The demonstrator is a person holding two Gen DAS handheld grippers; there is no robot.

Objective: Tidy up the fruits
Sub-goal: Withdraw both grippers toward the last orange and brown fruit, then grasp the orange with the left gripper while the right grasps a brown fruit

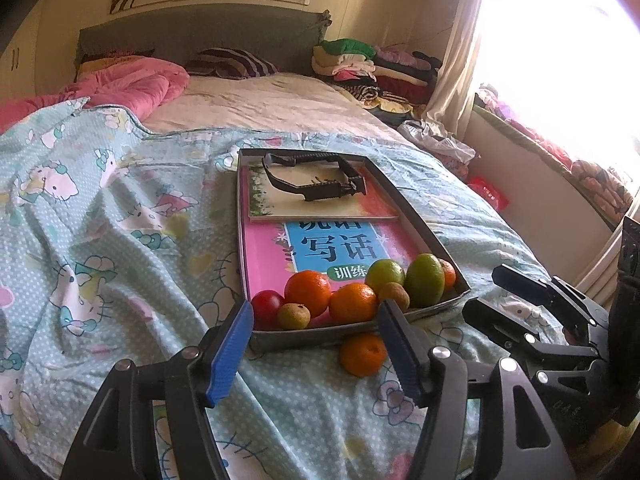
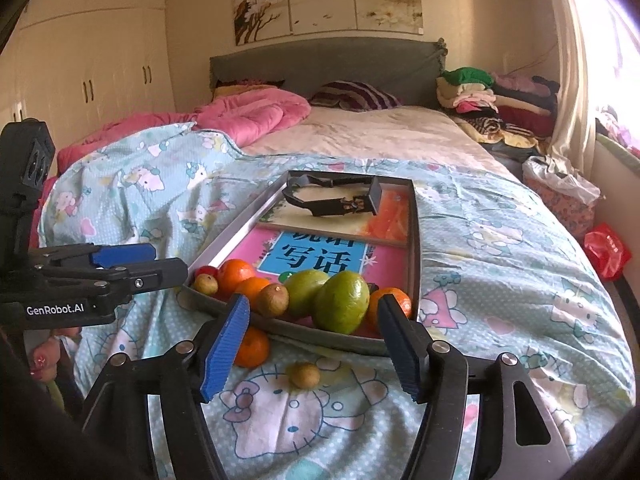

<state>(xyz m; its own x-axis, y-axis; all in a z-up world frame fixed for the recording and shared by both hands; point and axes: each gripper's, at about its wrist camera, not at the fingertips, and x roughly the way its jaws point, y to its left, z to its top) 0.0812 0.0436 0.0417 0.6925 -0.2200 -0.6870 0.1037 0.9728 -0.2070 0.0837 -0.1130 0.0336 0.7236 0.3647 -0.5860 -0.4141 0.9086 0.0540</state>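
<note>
Blue-padded grippers hover with jaws apart over a fruit-filled tray on the bed.

Both the left gripper (image 1: 316, 344) and the right gripper (image 2: 312, 344) hold nothing, low in their frames. Oranges, green citrus and small brown fruits crowd the near end of the tray (image 2: 416, 240), centre frame. One stray orange (image 1: 362, 354) and a small brown fruit (image 2: 305, 375) lie outside it on the patterned blanket (image 1: 100, 220).
</note>
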